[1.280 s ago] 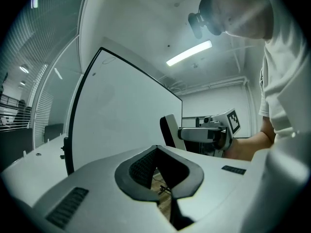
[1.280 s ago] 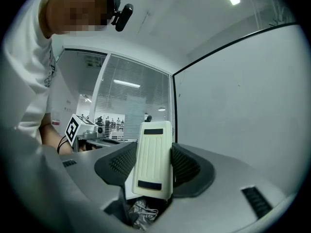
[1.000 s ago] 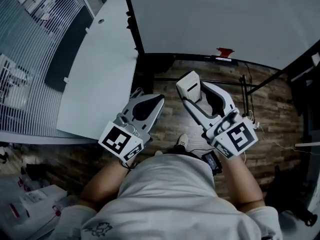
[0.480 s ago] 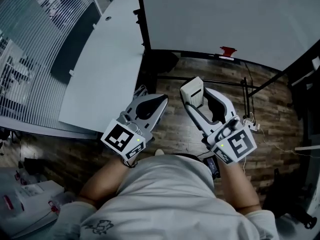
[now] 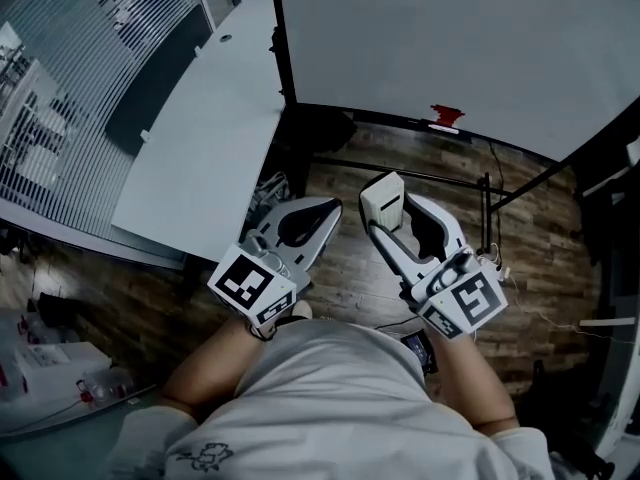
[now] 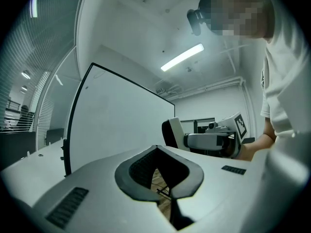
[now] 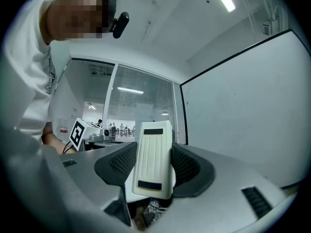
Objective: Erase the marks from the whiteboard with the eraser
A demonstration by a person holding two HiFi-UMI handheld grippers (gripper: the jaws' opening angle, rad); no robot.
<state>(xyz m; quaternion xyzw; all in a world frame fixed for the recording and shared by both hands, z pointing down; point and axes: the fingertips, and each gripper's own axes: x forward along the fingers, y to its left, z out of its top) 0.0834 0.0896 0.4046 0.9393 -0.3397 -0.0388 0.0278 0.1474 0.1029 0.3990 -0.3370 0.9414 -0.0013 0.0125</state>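
Whiteboard (image 5: 450, 38) bottom edge ahead; eraser (image 5: 381, 194) in right gripper (image 5: 393, 211).

whiteboard (image 5: 450, 38) cut off above, red item (image 5: 446, 115) unclear

2 grippers (image 5: 328, 208) (image 5: 396, 210), 1 eraser (image 5: 382, 198), 1 whiteboard (image 5: 450, 38) — 1 desk (image 5: 200, 138), 1 pers. (image 5: 330, 398)

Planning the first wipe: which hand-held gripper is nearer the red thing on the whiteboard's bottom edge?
Right. The right hand-held gripper, shut on the eraser, sits below the red thing; the left hand-held gripper, shut and empty, is farther left.
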